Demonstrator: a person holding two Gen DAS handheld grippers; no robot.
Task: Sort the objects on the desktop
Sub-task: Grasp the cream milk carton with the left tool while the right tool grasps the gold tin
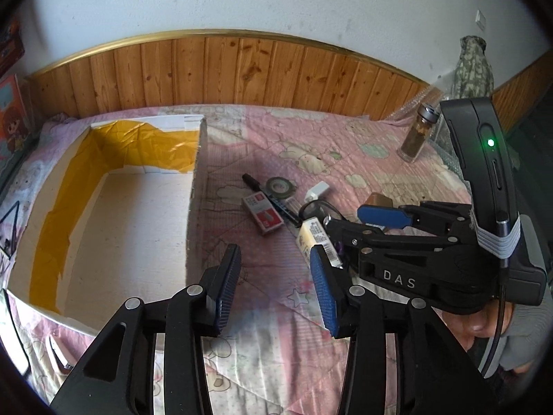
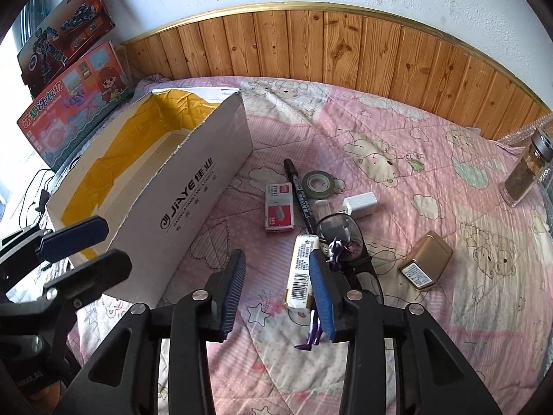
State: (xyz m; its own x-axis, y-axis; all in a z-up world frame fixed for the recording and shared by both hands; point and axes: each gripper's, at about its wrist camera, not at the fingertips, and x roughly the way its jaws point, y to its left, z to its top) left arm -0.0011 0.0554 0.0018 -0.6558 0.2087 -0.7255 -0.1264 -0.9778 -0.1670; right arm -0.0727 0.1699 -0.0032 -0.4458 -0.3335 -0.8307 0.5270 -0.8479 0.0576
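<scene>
On the pink quilt point(image 2: 397, 131) with its bear print, a small heap of desk things lies just right of a long white cardboard box point(image 2: 193, 186). The box fills the left half of both views; its inside is lined with yellow tape and holds nothing that shows.

Nearest the box wall is a red and white staple box point(image 2: 278, 212), and touching its right edge a black marker pen point(image 2: 299, 193) runs from upper left to lower right. A roll of dark green tape point(image 2: 318, 182) sits just beyond the pen, with a white plug adapter point(image 2: 361, 204) to the right of it. Below these lie a pair of dark-framed glasses point(image 2: 340, 231), a cream wrapped bar with a barcode point(image 2: 302, 273), and something small and purple point(image 2: 312, 332), partly hidden. A gold tin point(image 2: 427, 264) rests on its side, well apart at the right. A glass jar point(image 2: 525, 173) with brown contents stands upright at the far right edge.

From the right wrist view, the right gripper point(image 2: 276, 297) hangs with its jaws apart, nothing between the blue pads; the right pad overlaps the barcode bar and the glasses. The left gripper point(image 1: 276, 294), at the bottom centre of its own view, is likewise open and empty above bare quilt beside the box.
</scene>
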